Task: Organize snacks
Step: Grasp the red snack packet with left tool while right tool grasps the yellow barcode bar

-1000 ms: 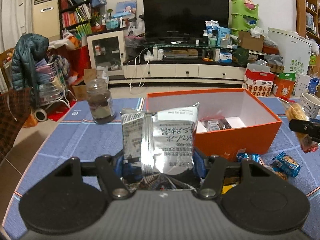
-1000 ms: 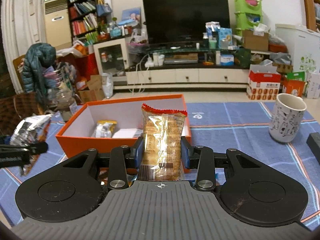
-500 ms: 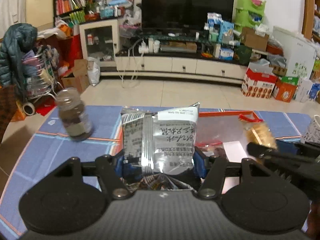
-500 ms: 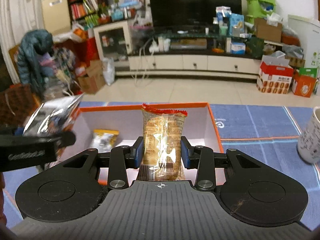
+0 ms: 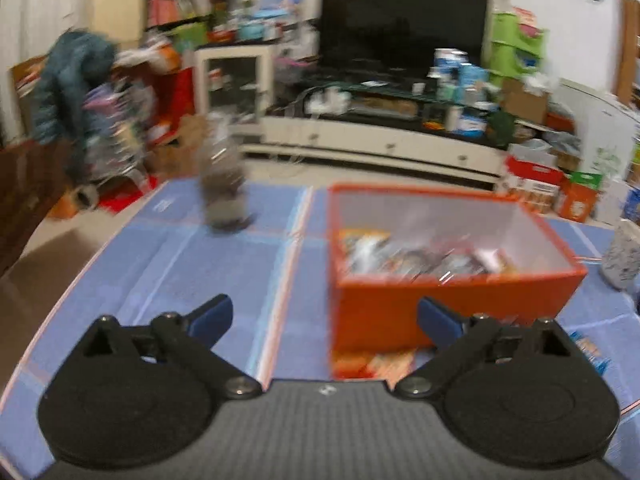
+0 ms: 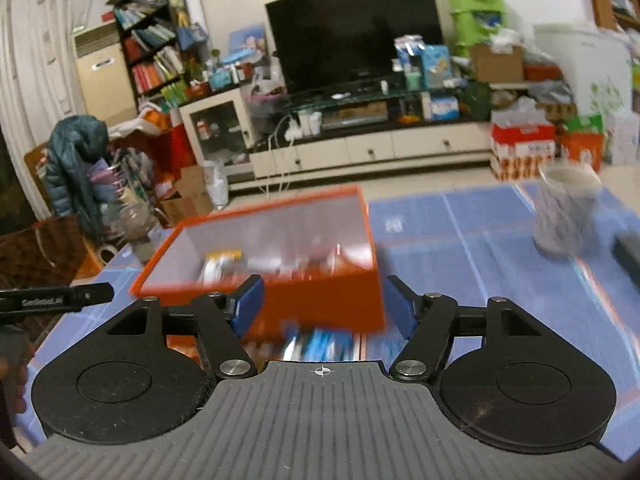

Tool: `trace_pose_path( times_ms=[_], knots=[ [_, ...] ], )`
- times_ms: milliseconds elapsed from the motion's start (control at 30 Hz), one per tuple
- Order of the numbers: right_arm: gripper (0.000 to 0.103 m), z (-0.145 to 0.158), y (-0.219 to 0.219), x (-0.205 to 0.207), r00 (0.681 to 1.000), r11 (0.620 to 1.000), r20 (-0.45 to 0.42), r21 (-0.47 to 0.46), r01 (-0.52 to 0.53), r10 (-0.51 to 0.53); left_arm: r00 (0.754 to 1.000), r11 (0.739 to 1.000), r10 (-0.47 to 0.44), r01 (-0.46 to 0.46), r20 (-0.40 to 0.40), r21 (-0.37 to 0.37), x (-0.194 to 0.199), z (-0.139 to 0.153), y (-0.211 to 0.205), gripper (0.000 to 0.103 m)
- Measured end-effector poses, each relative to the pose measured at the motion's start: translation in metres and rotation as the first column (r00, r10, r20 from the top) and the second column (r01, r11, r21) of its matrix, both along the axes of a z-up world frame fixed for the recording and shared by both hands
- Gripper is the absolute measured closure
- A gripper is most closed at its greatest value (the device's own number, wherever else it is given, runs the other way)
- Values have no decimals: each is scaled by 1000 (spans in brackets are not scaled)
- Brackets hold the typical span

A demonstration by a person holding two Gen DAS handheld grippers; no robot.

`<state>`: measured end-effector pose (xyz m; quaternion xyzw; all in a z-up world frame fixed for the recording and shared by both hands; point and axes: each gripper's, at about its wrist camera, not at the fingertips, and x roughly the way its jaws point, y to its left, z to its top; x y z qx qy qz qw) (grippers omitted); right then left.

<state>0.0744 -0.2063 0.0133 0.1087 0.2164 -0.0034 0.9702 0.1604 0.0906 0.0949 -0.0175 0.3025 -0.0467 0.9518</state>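
Note:
An orange box (image 5: 452, 308) with white inner walls stands on the blue tablecloth and holds several snack packets (image 5: 424, 256), blurred by motion. My left gripper (image 5: 324, 316) hangs before the box's near left corner, its jaws opening wide with nothing between them. In the right wrist view the same orange box (image 6: 320, 300) lies just ahead, with packets (image 6: 224, 264) inside. My right gripper (image 6: 324, 304) is in front of its near wall, jaws opening and empty. Loose blue packets (image 6: 320, 344) lie on the cloth below it. The left gripper's finger (image 6: 60, 300) shows at the left edge.
A dark glass jar (image 5: 224, 192) stands on the cloth to the left of the box. A patterned mug (image 6: 568, 212) and a dark flat object (image 6: 628, 252) sit to the right. More loose packets (image 5: 376, 360) lie by the box's near wall. The table edge (image 5: 72, 284) curves at left.
Both grippers let go of their packets: the silver one left the left jaws, the tan one the right. Both jaws opened and both grippers drew back from over the box.

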Motion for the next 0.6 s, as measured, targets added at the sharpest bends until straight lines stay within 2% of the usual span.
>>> trace_pose_path(
  times_ms=[100, 167, 267, 500, 600],
  knots=[
    [32, -21, 10, -21, 1000, 1000, -4, 6, 4, -4, 998, 999, 34, -36, -61, -32, -8, -24, 11, 6],
    [32, -31, 20, -18, 1000, 1000, -27, -20, -10, 9, 994, 999, 32, -33, -101, -15, -8, -36, 7, 6],
    [32, -43, 33, -7, 998, 998, -57, -55, -32, 29, 993, 1000, -7, 7, -116, -2, -6, -45, -1, 6],
    [34, -60, 51, 18, 994, 996, -105, -70, -47, 39, 991, 1000, -21, 22, -132, 3, 12, -54, -7, 6],
    [41, -69, 54, 26, 989, 996, -139, -76, -52, 41, 987, 999, -33, 32, -157, -6, 18, -59, -10, 6]
  ],
)
